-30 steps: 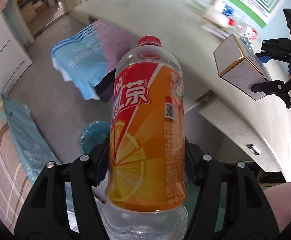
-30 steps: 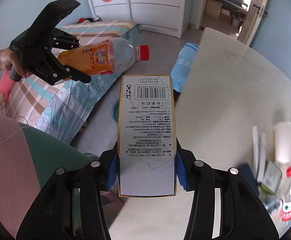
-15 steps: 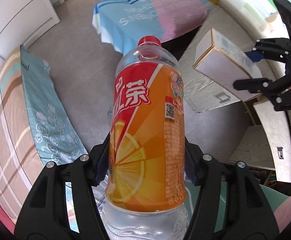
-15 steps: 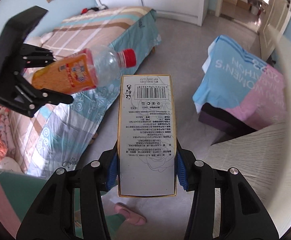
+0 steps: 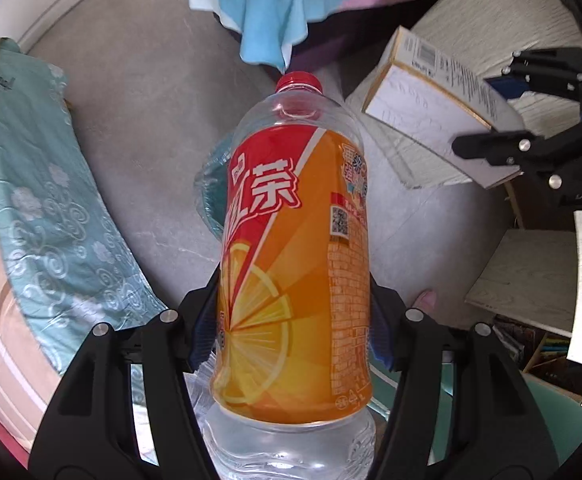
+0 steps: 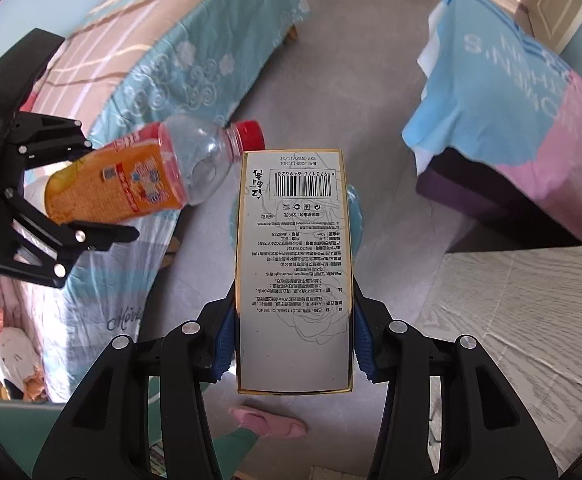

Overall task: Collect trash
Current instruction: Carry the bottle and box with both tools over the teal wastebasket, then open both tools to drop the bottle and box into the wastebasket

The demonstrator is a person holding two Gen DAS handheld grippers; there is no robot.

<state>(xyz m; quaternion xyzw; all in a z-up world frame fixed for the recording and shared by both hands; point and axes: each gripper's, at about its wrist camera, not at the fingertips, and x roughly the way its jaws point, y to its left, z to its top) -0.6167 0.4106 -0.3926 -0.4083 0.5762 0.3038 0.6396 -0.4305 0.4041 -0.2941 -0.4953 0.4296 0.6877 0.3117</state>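
My left gripper points down and is shut on an empty plastic bottle with an orange and red label and a red cap. The right wrist view has the same bottle at the left, held by the left gripper. My right gripper is shut on a white carton box with gold edges and a barcode. This box and the right gripper appear at the upper right of the left wrist view. A teal-lined bin stands on the floor below, mostly hidden behind the bottle, and behind the box the bin shows only an edge.
A bed with a teal patterned sheet runs along the left. A blue and pink shirt hangs over a dark seat on the right. The light wood desk sits at lower right. A pink slipper lies on the grey floor.
Both grippers have sunk from desk height toward the floor and tipped downward, each still holding its item. The desk top has left the views; the bin now lies under bottle and box.
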